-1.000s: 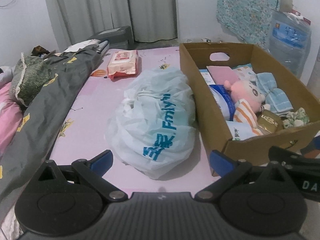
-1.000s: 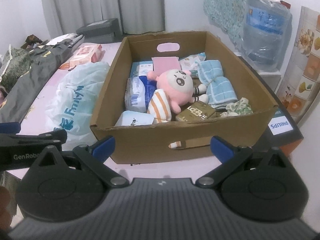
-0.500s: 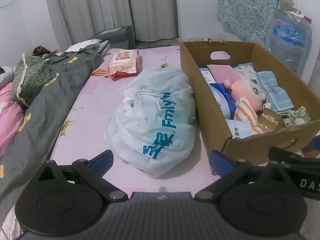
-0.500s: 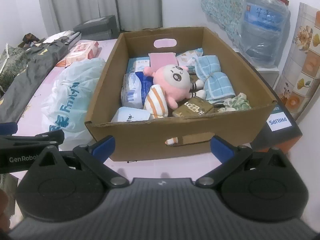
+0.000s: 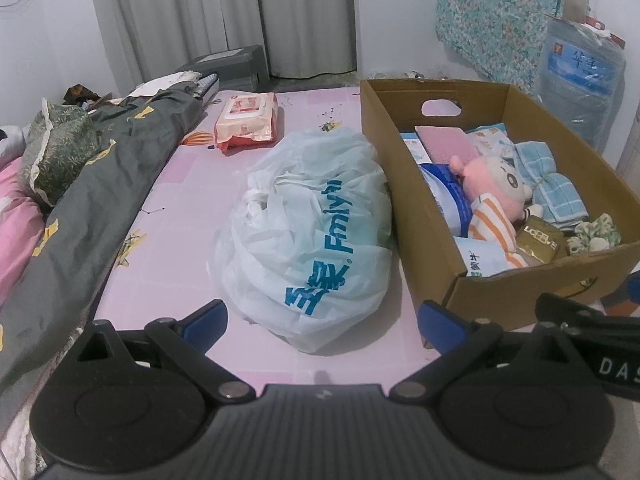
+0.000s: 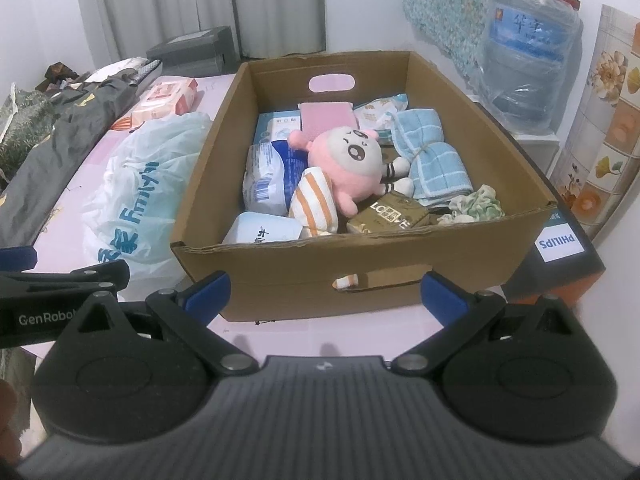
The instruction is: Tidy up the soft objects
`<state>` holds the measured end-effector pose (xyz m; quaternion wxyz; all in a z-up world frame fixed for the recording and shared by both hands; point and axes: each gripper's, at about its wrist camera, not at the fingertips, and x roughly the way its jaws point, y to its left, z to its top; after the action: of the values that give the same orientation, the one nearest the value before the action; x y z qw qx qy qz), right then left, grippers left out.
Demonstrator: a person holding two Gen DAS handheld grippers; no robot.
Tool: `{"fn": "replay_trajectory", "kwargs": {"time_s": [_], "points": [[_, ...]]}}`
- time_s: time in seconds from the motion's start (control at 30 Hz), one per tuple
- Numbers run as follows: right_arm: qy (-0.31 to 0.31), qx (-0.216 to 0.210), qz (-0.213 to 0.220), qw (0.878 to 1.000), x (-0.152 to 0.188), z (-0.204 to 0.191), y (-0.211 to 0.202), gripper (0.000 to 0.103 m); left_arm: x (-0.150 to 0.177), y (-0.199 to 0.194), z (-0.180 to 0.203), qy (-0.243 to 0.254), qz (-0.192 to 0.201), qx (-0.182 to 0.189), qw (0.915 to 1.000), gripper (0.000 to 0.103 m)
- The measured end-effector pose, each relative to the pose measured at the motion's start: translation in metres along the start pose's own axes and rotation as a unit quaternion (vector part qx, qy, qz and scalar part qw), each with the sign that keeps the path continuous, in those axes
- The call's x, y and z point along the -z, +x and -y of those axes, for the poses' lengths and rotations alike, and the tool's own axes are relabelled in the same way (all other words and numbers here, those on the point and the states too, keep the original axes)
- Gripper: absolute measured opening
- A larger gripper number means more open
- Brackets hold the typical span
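Closer now: the right claw (image 6: 324,292) has edged toward the cardboard box (image 6: 280,276), while the left claw (image 5: 320,320) holds its spot short of the plastic bag (image 5: 308,232) on the bed (image 5: 180,184). Both claws gape wide, gripping nothing. Soft things fill the box: pink doll (image 6: 344,160), blue towel (image 6: 432,160), striped cloth (image 6: 312,200), scrunchie (image 6: 476,204). Wipes pack (image 5: 246,122) lies apart. Sorting done or pending? Hard to call; any pick needs a descent over one item.
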<state>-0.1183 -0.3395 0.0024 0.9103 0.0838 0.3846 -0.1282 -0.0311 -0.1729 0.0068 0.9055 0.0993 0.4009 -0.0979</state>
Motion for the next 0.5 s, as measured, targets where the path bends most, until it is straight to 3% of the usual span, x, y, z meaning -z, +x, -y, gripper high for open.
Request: {"fn": "replay_trajectory", "kwargs": {"time_s": [0.5], "points": [[-0.004, -0.002, -0.004, 1.000, -0.0026, -0.0001, 0.0018, 0.102, 0.0003, 0.0023, -0.0004, -0.004, -0.005, 0.004, 1.0000, 0.102]]}}
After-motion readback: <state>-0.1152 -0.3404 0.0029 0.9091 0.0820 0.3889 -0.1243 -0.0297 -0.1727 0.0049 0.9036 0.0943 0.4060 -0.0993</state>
